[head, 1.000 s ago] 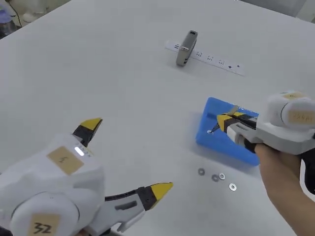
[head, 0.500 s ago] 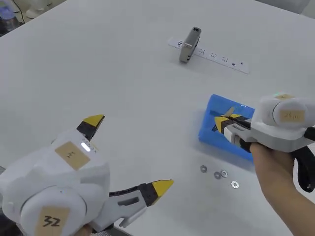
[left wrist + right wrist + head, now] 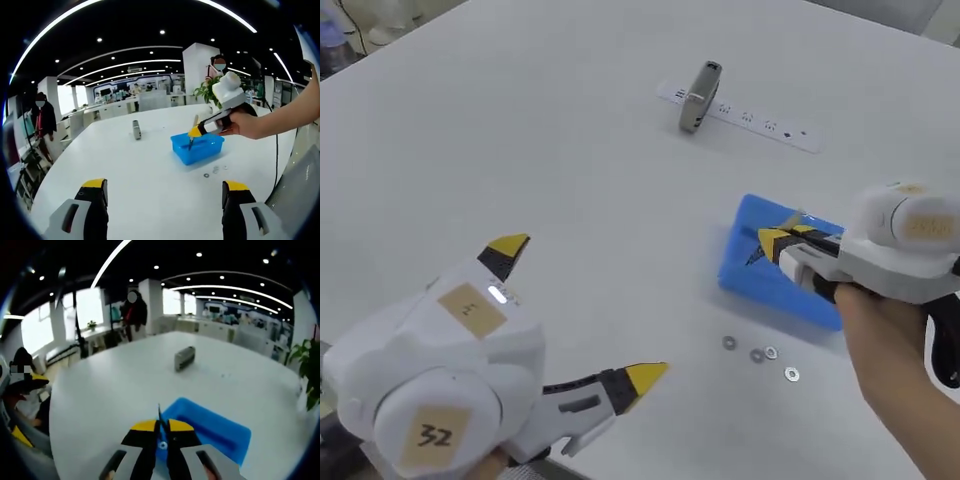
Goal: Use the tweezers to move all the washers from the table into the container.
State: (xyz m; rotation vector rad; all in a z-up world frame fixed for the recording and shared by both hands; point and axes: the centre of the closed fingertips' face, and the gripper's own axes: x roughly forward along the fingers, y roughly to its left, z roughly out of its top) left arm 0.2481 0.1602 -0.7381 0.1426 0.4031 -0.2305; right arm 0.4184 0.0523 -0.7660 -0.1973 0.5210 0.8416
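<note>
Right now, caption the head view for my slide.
Right gripper holds tweezers over blue container; four washers lie on table; left gripper open.

Little has moved. The right claw (image 3: 778,240), clamped on the tweezers (image 3: 756,256), has drifted very slightly over the blue container (image 3: 770,300). The left claw (image 3: 578,310) has come a little further into the head view.

Four small silver washers (image 3: 757,357) lay loose in a short row at six o'clock of my blue container (image 3: 765,292) (a shallow rectangular tray); my tweezers (image 3: 751,261) pointed down over it.
</note>
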